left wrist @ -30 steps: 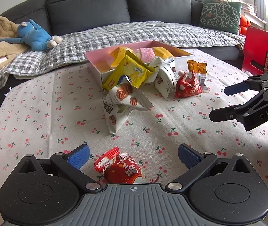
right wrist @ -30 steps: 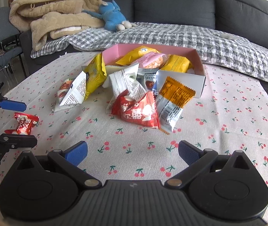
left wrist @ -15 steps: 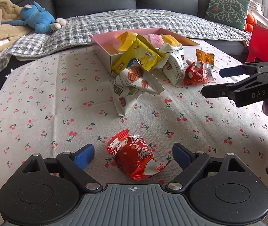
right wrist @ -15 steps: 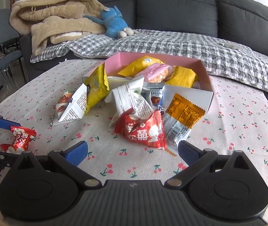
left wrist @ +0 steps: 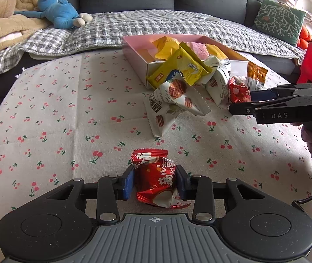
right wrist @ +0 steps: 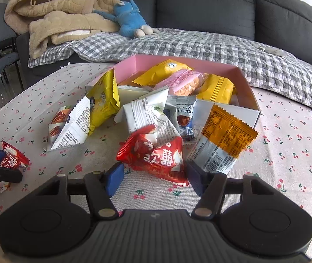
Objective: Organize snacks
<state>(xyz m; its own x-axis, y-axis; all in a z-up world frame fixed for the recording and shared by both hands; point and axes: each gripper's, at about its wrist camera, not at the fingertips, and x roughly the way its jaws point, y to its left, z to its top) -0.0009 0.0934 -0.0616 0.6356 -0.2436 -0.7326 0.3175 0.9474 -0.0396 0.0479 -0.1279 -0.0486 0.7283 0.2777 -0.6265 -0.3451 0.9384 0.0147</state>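
1. The left gripper (left wrist: 155, 180) is clamped on a small red snack packet (left wrist: 156, 180) at the near tabletop (left wrist: 68, 109).
2. The right gripper (right wrist: 155, 176) stands apart around another red packet (right wrist: 153, 153) before the pink box (right wrist: 246, 87).

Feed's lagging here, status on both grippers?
Left gripper shut on small red packet. Right gripper open, straddling big red packet. Pink box beyond, packets piled in front.

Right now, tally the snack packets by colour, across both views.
Red packets: 2
Yellow packets: 3
White packets: 2
Pink packet: 1
Orange-and-white packet: 1
Silver-blue packet: 1
Total: 10
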